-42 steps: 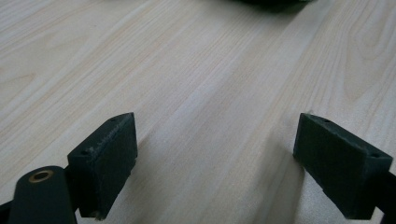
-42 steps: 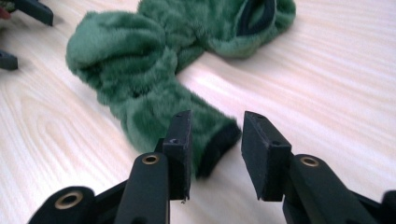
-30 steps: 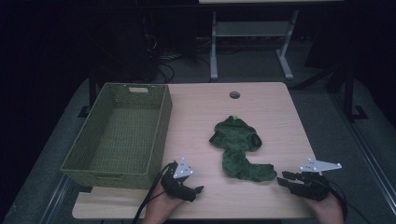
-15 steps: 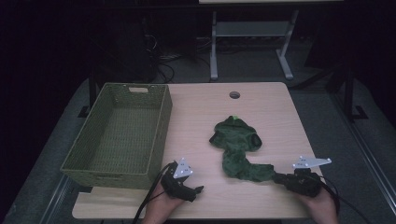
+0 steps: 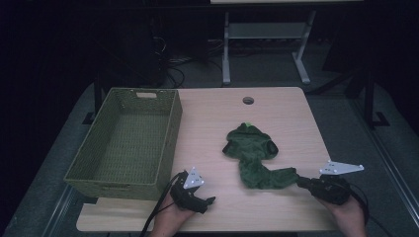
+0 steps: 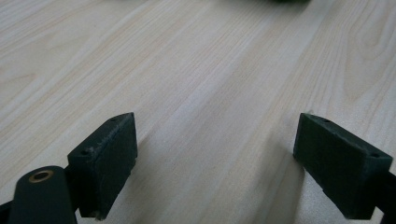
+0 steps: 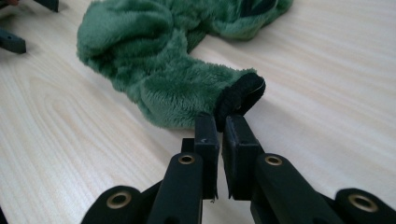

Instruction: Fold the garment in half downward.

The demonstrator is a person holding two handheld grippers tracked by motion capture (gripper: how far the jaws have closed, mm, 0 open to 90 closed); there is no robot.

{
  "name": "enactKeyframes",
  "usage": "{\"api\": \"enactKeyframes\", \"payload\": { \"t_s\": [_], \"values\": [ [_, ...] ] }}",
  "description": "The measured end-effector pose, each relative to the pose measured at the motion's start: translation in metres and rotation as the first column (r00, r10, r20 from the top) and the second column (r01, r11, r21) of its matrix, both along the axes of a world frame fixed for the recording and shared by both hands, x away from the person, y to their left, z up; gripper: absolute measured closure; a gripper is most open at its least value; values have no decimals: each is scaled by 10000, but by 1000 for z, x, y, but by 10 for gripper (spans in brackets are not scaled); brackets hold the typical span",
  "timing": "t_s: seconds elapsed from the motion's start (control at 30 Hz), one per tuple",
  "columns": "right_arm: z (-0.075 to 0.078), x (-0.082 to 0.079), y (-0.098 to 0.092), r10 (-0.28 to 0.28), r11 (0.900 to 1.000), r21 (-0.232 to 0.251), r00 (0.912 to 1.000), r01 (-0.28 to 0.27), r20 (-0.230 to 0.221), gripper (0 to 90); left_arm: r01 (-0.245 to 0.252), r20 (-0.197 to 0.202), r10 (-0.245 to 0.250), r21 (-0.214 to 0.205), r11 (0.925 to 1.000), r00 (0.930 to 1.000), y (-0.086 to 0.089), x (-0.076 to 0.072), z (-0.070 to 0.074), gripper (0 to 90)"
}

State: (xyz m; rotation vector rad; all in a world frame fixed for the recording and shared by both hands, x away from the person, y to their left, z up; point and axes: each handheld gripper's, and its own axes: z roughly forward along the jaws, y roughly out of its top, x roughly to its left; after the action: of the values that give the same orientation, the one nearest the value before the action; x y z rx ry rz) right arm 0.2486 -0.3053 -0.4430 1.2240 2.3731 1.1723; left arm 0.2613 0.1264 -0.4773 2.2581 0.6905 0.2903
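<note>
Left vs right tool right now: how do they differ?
The left tool has its jaws wide apart over bare light wooden table, gripping nothing; the right tool has just closed, pinching the black-trimmed edge of the fuzzy green garment. The left sits near the green woven basket, the right at the garment's near end. Both lie low by the table's near edge.

Both grippers were black. The left gripper (image 5: 193,193) carried a small grey three-cornered plate on top, and a black cable trailed from it. The right gripper (image 5: 302,182) bore a wider grey plate. Brass-coloured rings sat in the right gripper's arm joints, behind its flat rectangular pads (image 7: 208,135).
</note>
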Motion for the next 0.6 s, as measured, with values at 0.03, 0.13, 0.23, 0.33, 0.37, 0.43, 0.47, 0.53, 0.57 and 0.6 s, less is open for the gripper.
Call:
{"api": "enactKeyframes", "payload": {
  "t_s": [0.03, 0.13, 0.23, 0.33, 0.37, 0.43, 0.47, 0.53, 0.57, 0.6],
  "values": [
    [1, 1, 0, 36, 10000, -15, 9999, -36, 94, 845, 3, 0, -3, 3, 10000, 10000, 0, 0, 0, 128],
    [6, 2, -1, -50, 9999, -92, 9996, 52, 264, 846, 5, -17, -5, -12, 10000, 10000, 0, 0, 0, 128],
    [9, 1, -4, -252, 9994, -225, 9990, 260, 360, 846, 2, -17, -2, -15, 10000, 10000, 0, 0, 0, 128],
    [13, 1, -4, -125, 9999, -54, 9987, 128, 490, 845, 5, -16, -5, -10, 10000, 10000, 0, 0, 0, 128],
    [15, 1, -2, -2, 10000, -10, 9986, 3, 520, 845, 5, -17, -5, -9, 10000, 10000, 0, 0, 0, 128],
    [19, 2, 3, 241, 9997, 25, 9975, -244, 664, 845, 6, 2, -6, 4, 10000, 10000, 0, 0, 0, 128],
    [20, 3, 6, 340, 9994, 64, 9968, -346, 718, 845, 18, 6, -18, 9, 10000, 10000, 0, 0, 0, 128],
    [23, 6, 11, 615, 9979, 137, 9945, -629, 851, 844, 20, 5, -20, 9, 10000, 10000, 0, 0, 0, 128],
    [24, 7, 14, 714, 9971, 196, 9936, -734, 876, 844, 22, 9, -22, 13, 10000, 10000, 0, 0, 0, 128],
    [26, 8, 17, 847, 9957, 299, 9921, -878, 931, 844, 21, 8, -21, 14, 10000, 10000, 0, 0, 0, 128]
  ]
}}
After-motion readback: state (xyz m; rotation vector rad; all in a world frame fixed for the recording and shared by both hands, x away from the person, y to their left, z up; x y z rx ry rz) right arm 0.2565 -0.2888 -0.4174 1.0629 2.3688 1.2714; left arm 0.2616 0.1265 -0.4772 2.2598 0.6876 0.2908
